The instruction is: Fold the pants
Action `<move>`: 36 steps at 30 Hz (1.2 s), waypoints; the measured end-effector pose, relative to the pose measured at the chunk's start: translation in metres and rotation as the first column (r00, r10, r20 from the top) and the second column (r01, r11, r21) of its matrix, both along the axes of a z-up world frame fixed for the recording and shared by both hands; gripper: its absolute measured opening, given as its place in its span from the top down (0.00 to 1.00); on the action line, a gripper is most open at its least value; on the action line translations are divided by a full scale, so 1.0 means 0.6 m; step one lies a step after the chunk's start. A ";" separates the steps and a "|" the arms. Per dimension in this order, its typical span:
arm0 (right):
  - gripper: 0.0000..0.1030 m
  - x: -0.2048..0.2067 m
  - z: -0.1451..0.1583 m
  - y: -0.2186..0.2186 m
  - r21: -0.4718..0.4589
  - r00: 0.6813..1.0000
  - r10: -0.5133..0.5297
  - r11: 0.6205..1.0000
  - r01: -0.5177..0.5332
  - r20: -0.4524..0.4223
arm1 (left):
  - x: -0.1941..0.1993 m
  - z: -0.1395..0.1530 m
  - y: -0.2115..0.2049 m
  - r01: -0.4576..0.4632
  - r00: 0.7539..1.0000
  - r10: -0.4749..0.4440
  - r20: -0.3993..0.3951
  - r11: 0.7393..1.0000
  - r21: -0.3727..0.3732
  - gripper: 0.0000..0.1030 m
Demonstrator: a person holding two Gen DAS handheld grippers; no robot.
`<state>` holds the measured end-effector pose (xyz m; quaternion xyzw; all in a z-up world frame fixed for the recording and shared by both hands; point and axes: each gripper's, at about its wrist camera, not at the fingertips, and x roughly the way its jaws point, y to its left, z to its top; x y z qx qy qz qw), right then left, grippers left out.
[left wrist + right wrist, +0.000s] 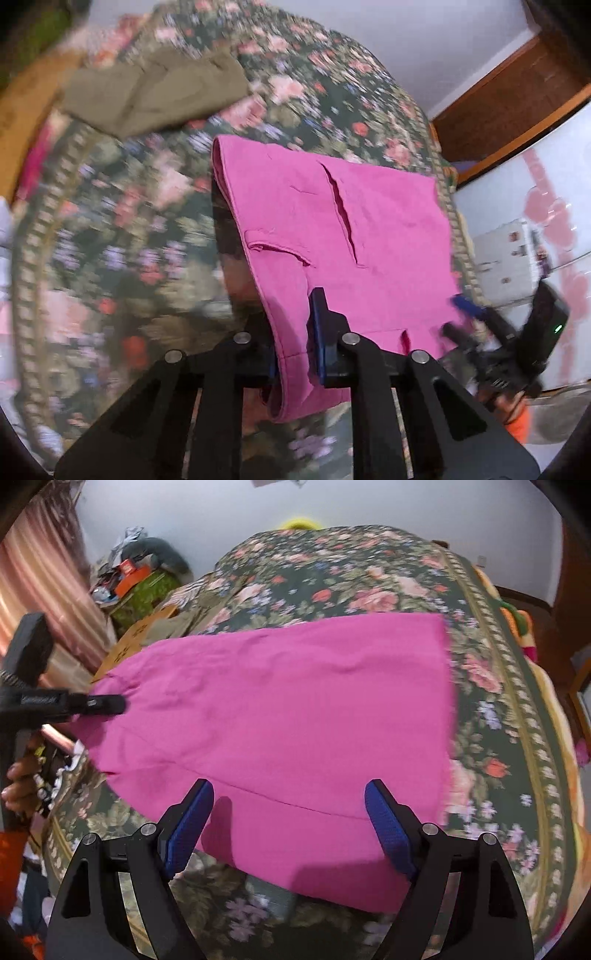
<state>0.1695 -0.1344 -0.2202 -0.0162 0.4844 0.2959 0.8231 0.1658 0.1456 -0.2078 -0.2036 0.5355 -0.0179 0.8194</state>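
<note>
Pants (280,709), pink. Location: spread across a floral bedspread (369,576), reaching from the left side of the bed towards the right in the right wrist view, near edge overhanging slightly towards the camera. Condition: mostly flat, a few shallow wrinkles; a seam runs along the near part. In the left wrist view one end is lifted off the bed, with a pocket slit and a flap showing.

Left gripper (299,354): clamped on the pink cloth at a hemmed edge, fabric pinched between the blue pads and draped over the tool. Seen from the right wrist view it comes in at the left edge of the cloth.

Right gripper (288,823): jaws wide apart, hovering above the near edge of the pants, nothing between the pads; no contact visible.

Other items: olive garment (155,92) lying far left on the bed, well apart from the pants; clutter on a far-left stand.

Step in hand, as judged: raising one end to carry it over for a fold.

Handling notes: the right gripper needs a matching corner before any lift, otherwise the cloth sags and folds skewed. Take both layers at the hem. Keep the two grips level, carry the edge over without dragging the lower layer, and lay it square on the opposite edge.
</note>
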 end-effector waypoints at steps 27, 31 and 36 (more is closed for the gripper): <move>0.19 -0.011 0.011 -0.026 -0.001 0.998 -0.028 1.000 0.028 0.064 | 0.112 0.127 -0.191 0.203 0.970 -0.221 0.097 0.965 0.168 0.86; 0.19 -0.007 0.026 -0.049 0.011 0.994 -0.063 0.998 0.062 0.087 | 0.142 0.091 -0.229 0.236 0.968 -0.244 0.052 0.962 0.136 0.86; 0.19 0.002 0.028 -0.074 0.011 0.991 -0.098 0.995 0.098 0.089 | 0.166 0.031 -0.258 0.266 0.964 -0.264 -0.036 0.961 0.078 0.86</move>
